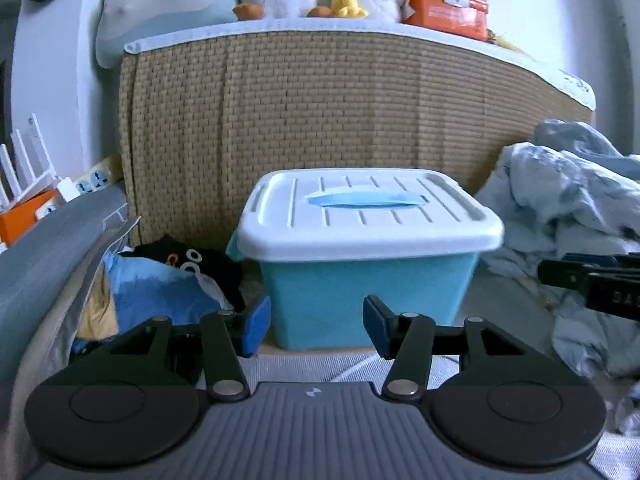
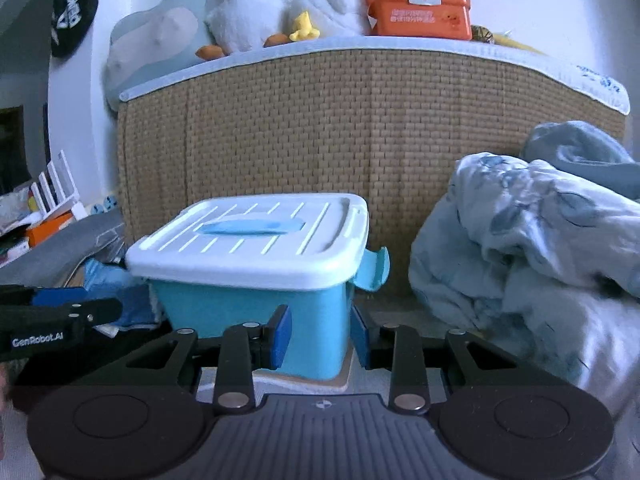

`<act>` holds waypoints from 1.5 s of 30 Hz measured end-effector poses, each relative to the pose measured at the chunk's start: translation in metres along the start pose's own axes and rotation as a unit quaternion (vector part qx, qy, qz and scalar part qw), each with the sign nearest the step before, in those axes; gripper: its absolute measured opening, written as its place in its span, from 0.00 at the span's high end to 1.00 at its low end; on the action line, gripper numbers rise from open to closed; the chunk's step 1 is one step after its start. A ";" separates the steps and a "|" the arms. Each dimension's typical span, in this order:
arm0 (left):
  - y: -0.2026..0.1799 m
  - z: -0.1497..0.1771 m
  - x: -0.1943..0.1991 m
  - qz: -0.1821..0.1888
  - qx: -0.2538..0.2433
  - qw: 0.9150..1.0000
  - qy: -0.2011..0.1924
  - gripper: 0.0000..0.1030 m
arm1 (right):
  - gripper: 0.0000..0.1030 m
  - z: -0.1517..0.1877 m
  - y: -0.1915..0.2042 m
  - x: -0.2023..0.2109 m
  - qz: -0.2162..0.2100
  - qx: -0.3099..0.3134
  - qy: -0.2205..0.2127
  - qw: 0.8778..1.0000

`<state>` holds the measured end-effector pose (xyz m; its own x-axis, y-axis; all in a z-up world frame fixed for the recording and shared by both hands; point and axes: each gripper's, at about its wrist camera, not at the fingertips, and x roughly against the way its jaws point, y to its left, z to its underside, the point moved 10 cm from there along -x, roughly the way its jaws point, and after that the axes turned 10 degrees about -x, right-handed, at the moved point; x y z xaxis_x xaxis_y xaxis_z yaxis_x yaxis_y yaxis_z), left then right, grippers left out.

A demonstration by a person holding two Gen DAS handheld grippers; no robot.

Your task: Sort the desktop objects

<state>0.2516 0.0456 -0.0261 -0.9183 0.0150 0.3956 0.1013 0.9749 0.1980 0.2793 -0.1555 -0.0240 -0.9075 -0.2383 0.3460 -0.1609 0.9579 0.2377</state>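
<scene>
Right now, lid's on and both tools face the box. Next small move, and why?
Probably bring the right tool to the side latch. The white lid sits closed on the blue box, that latch sticks out unclipped, and both tools are empty. The left tool hangs centred before the box front.

A tall woven headboard (image 1: 320, 120) is filling the middle of both views, its tan weave curving with the lens and a pale blue-edged pad (image 1: 360, 26) lying along its top. Behind it a white wall (image 2: 540, 0) is catching soft, cool daylight. At twelve o'clock plush toys (image 2: 256, 12) and an orange first-aid case (image 2: 418, 10) are sitting on that top ledge, with a pale blue cushion (image 1: 160, 4) leaning at eleven o'clock. At three o'clock a crumpled light-blue blanket (image 2: 540, 240) is piling up. At nine o'clock a white rack (image 1: 28, 164) is standing beside a power strip (image 1: 96, 178).
</scene>
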 end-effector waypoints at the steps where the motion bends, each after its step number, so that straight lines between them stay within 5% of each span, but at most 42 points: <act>1: -0.002 0.002 0.008 -0.002 0.001 1.000 -0.001 0.46 | 0.65 0.003 0.002 0.005 0.001 0.003 0.003 1.000; 4: -0.007 0.005 0.034 -0.009 0.002 1.000 -0.008 0.36 | 0.65 0.009 0.009 0.024 0.003 0.005 0.003 1.000; 7: -0.007 0.014 0.063 -0.038 0.020 0.999 -0.013 0.14 | 0.63 0.015 0.017 0.047 0.003 0.007 -0.005 1.000; 16: -0.010 0.036 0.129 -0.034 0.078 0.996 -0.011 0.00 | 0.53 0.040 0.047 0.118 0.006 0.044 -0.020 0.999; 25: -0.038 0.060 0.152 -0.008 0.049 0.998 0.041 0.00 | 0.32 0.070 0.052 0.172 0.007 0.050 -0.026 0.998; 45: -0.061 0.076 0.161 -0.019 0.011 0.999 0.048 0.00 | 0.31 0.109 0.030 0.188 0.032 0.021 0.012 0.999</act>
<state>0.0682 0.0058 -0.0424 -0.8801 -0.0421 0.4729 0.0581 0.9790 0.1953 0.0622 -0.1544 -0.0506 -0.9068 -0.1799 0.3811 -0.1195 0.9770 0.1766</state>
